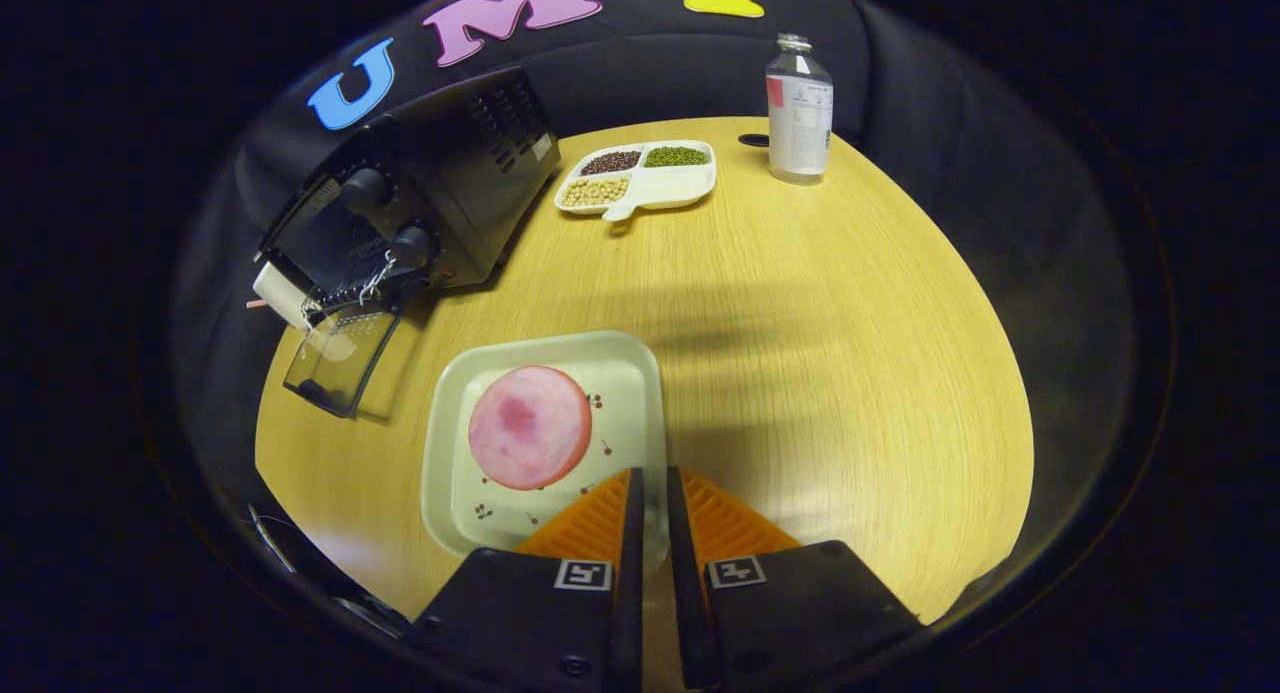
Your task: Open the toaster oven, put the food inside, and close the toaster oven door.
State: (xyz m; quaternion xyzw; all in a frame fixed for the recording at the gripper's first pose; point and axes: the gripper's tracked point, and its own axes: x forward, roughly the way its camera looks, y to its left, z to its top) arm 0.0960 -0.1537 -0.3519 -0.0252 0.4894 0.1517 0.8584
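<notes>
A round pink slice of food (530,428) lies on a pale square plate (450,413), which is just ahead of my fingers on the wooden table (850,323). My gripper (655,473) is shut on the plate's right rim, which runs through the narrow gap between the two fingers. Beyond the plate to the left stands the black toaster oven (440,173), turned at an angle. Its glass door (340,363) is folded down flat and open, and the wire rack shows at its mouth.
A white divided dish (640,178) with beans and grains sits behind the oven's right side. A clear bottle (799,108) stands at the table's far edge. A broad stretch of bare tabletop lies to the right of the plate.
</notes>
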